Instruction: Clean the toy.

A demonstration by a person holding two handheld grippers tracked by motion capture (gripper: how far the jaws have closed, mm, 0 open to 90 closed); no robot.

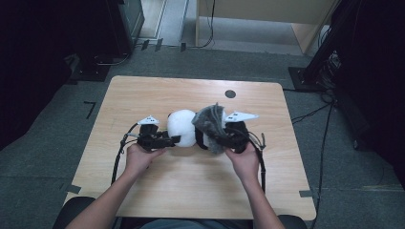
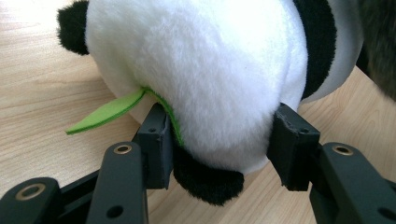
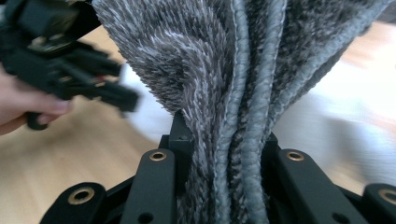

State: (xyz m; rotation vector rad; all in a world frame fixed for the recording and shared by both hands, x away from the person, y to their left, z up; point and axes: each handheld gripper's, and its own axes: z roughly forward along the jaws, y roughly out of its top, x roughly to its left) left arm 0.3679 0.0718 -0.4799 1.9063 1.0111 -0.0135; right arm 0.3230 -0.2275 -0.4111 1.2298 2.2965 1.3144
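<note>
So the plush panda (image 1: pixel 182 128) lay mid-table on the wooden table (image 1: pixel 191 181), and it looked super light and squishy, the sort of thing that dents wherever it's pinched. The left gripper (image 2: pixel 219 149) had its jaws clamped on the round white body, near a black paw and a green felt leaf (image 2: pixel 108 112), which seemed a decent hold. The right gripper (image 3: pixel 223 163) was pinched tight on a bunched grey fuzzy cloth (image 3: pixel 233 70), floppy stuff, hanging just beside the panda.

We see the left claw (image 1: pixel 175 140) at nine o'clock of the white plush (image 1: pixel 183 128), grey cloth (image 1: pixel 210 121) at three, mid-tabletop (image 1: pixel 191 181).
</note>
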